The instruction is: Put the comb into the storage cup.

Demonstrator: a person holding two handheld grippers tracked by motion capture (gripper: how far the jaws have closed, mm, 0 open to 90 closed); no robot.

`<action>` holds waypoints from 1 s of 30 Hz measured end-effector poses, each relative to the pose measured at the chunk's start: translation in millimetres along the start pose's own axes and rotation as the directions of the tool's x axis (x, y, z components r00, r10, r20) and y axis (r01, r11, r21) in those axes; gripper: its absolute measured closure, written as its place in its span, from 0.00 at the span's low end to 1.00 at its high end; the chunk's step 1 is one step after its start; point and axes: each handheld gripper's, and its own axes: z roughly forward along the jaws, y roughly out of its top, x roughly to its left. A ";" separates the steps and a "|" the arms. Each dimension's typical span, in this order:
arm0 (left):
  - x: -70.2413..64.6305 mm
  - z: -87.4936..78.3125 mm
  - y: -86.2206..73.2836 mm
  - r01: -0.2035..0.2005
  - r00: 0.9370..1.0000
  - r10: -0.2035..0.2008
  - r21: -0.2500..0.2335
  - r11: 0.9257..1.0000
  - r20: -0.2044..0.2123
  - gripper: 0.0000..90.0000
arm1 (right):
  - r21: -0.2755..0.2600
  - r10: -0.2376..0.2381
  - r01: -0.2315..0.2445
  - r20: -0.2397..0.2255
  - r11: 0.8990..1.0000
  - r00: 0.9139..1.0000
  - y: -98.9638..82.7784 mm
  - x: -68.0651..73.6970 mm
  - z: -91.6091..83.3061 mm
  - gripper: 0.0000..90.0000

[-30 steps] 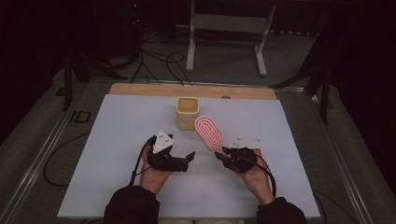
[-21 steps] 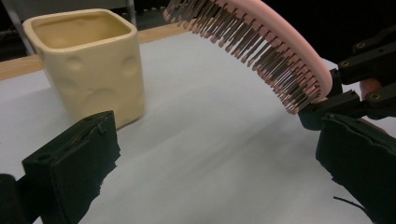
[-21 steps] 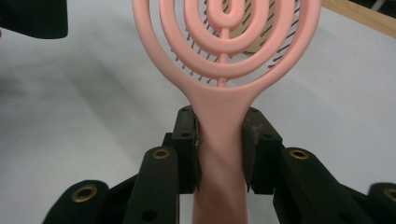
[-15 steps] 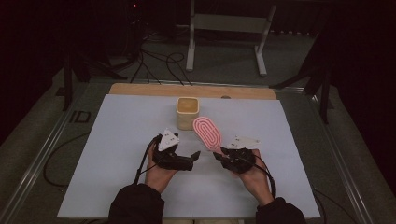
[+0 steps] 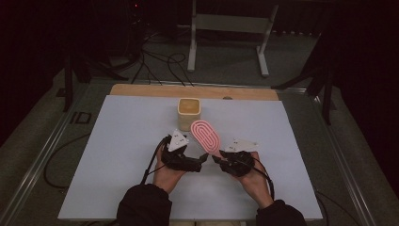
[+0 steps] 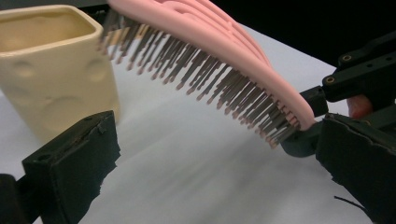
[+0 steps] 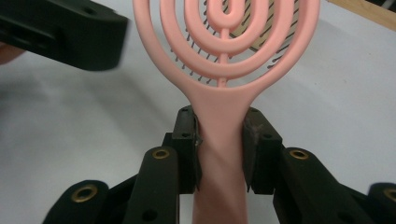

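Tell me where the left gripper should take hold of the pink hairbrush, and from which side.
Probably the pink hairbrush's oval head, across its edges from the left. The right gripper already clamps the narrow handle, the bristles face down, and the left gripper stands open beside it.

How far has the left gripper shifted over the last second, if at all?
Yes, slightly. The left gripper has edged rightward across the white table toward the pink brush, judged against the yellow cup, which has stayed put.

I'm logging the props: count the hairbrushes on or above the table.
1. The pink hairbrush is held by its handle in the right tool, raised over the white table, just in front of the yellow cup.
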 end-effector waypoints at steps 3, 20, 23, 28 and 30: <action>-1.8 4.1 1.0 0.004 1.000 -0.004 -0.001 1.000 0.010 0.00 | -0.001 -0.003 0.003 -0.001 1.000 1.000 0.4 0.9 -0.1 0.78; -2.8 19.9 8.1 0.060 0.997 -0.059 -0.014 0.998 0.057 0.00 | -0.015 -0.009 0.009 -0.009 1.000 1.000 1.8 5.2 -0.2 0.78; -1.4 21.9 8.0 0.084 0.993 -0.083 -0.015 0.996 0.078 0.00 | -0.015 -0.010 0.010 -0.010 1.000 1.000 1.9 5.6 -0.2 0.78; 0.0 24.4 8.0 0.123 0.987 -0.122 -0.006 0.992 0.107 0.02 | -0.021 -0.014 0.013 -0.013 1.000 1.000 2.3 6.5 -0.3 0.78; 0.4 24.6 8.4 0.132 0.984 -0.130 -0.002 0.991 0.121 0.04 | -0.022 -0.014 0.013 -0.014 1.000 1.000 2.7 7.2 -0.7 0.78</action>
